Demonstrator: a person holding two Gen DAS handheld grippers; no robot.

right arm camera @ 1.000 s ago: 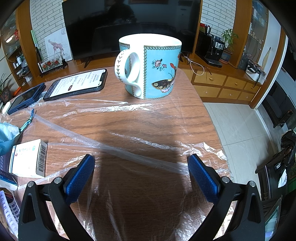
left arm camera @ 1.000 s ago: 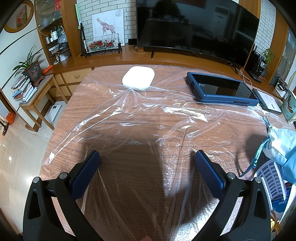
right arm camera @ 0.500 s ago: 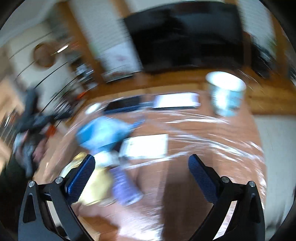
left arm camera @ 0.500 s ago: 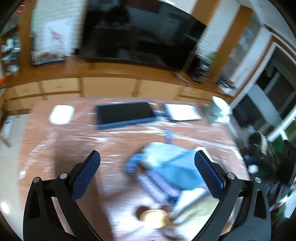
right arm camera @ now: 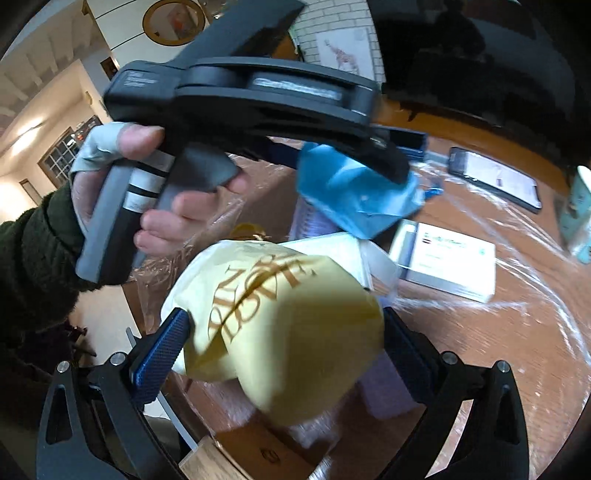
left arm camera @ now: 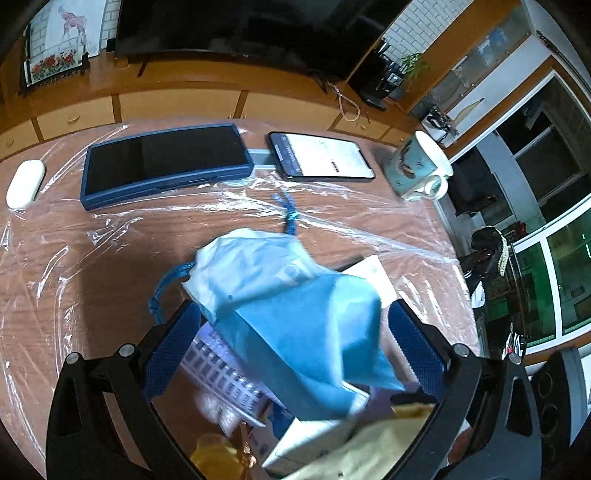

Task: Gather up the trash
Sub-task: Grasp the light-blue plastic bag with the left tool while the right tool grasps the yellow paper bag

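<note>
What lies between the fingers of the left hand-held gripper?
In the left wrist view, a blue bag lies between the open fingers of the left hand-held gripper.

The blue bag (left arm camera: pixel 295 306) perhaps hides boxes, blurred beneath.

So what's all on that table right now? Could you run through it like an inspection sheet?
Surface: wooden table under wrinkled clear plastic film.
Job's things: blue bag, yellow bag, white box, piled at the near edge.
Clutter: tablet, phone, mug, white case.
Grippers: left gripper open around the blue bag; right gripper open around the yellow bag.
Cables: one on the cabinet behind.
Surroundings: TV, giraffe picture, potted plant.
</note>
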